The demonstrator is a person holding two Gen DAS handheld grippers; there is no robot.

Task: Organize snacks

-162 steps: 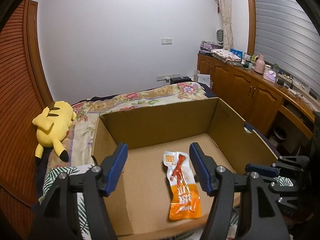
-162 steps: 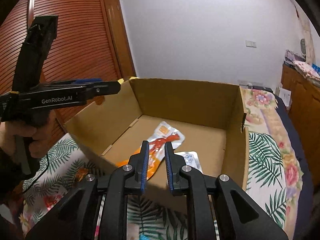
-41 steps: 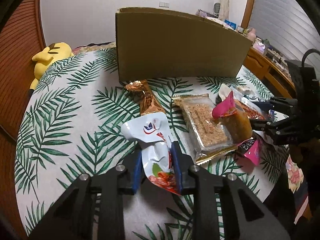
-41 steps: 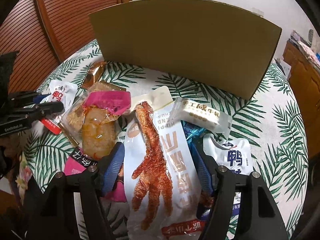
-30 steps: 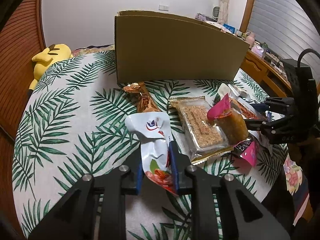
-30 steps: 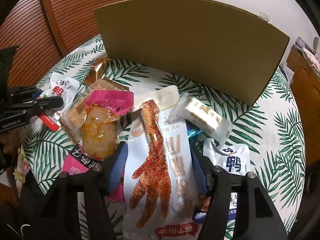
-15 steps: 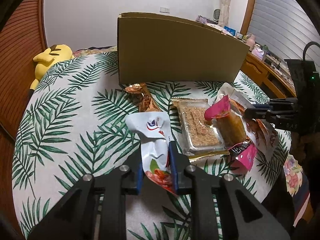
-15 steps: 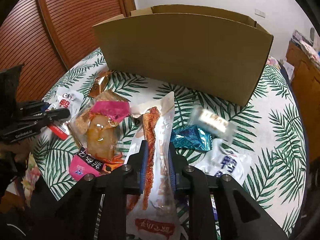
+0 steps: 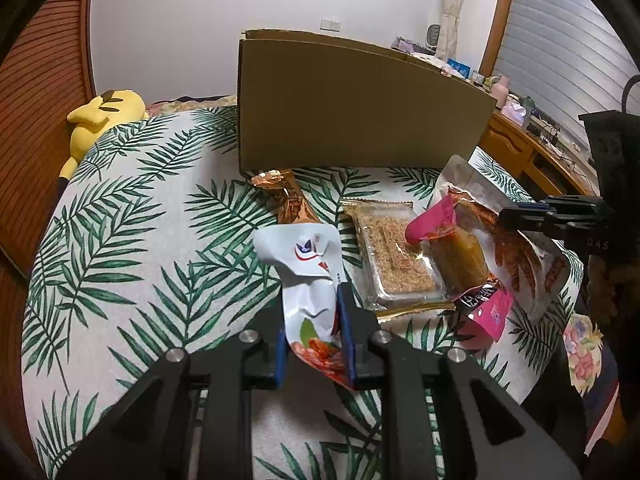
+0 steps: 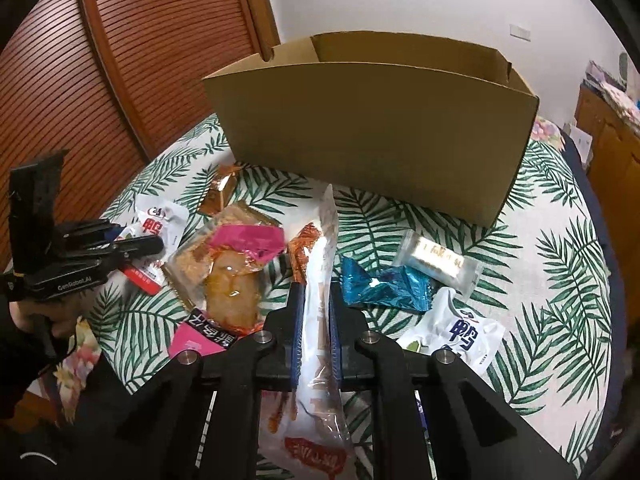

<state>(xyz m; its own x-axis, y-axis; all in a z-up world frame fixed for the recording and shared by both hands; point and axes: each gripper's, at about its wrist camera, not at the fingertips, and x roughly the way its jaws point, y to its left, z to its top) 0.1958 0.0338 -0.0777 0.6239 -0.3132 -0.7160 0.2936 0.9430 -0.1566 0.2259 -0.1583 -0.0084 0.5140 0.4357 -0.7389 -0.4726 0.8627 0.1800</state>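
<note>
My left gripper [image 9: 314, 312] is shut on a crumpled white snack pouch [image 9: 308, 280] and holds it above the leaf-print cloth. My right gripper [image 10: 316, 304] is shut on a long clear chicken-foot packet [image 10: 320, 280], lifted edge-on. That packet also shows at the right in the left wrist view [image 9: 516, 256]. The open cardboard box [image 10: 372, 136] stands behind the snacks on the table; it also shows in the left wrist view [image 9: 356, 116]. Its inside is hidden.
On the cloth lie a pink-topped packet [image 10: 236, 268], a crumb-bar packet [image 9: 394, 256], a copper wrapper [image 9: 286, 196], a blue foil wrapper [image 10: 384, 284], a clear bar [image 10: 440, 260] and a white pouch [image 10: 456, 332]. A yellow plush [image 9: 100, 112] lies far left.
My right gripper closed on the chicken-foot packet and lifted it off the cloth. My left gripper keeps its hold on the white pouch and has risen slightly.
</note>
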